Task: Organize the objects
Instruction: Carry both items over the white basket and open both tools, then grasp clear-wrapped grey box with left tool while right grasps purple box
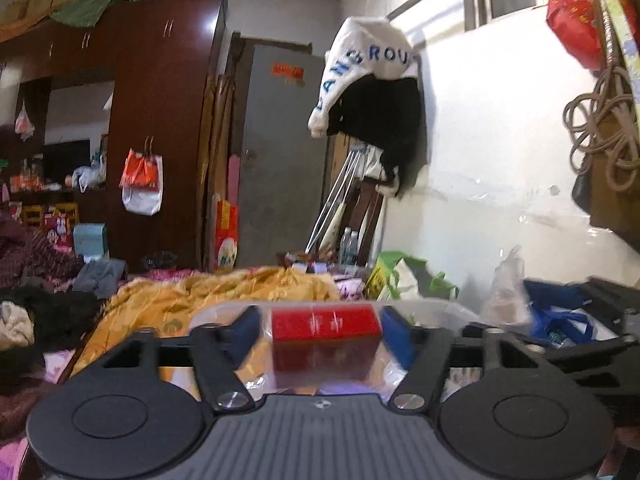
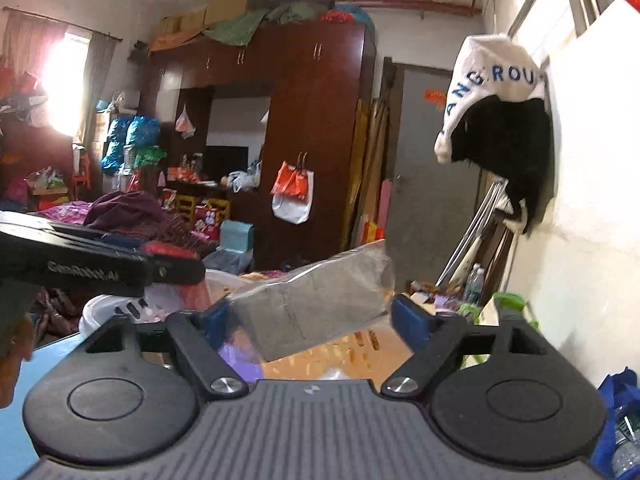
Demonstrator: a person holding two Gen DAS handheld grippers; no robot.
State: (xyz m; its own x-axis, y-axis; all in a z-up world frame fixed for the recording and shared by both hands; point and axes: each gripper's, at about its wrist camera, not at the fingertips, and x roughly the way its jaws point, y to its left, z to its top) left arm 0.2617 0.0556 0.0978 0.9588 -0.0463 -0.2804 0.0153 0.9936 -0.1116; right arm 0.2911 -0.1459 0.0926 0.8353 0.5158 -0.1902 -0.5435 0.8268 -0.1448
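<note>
In the left wrist view my left gripper (image 1: 320, 332) is shut on a red box (image 1: 325, 342), held between its blue pads above a clear plastic bin (image 1: 436, 312). In the right wrist view my right gripper (image 2: 310, 318) is shut on a grey packet in clear plastic wrap (image 2: 312, 304), which tilts up to the right between the pads. The left gripper's black body (image 2: 92, 264) shows at the left of the right wrist view, with a sliver of the red box at its tip.
A yellow quilt (image 1: 208, 300) lies on the bed beyond the bin. A white wall (image 1: 500, 140) stands close on the right with clothes on a rail (image 1: 372, 80). A blue bag (image 1: 560, 320), a green bag (image 1: 400, 276) and a brown wardrobe (image 1: 160, 120) surround the spot.
</note>
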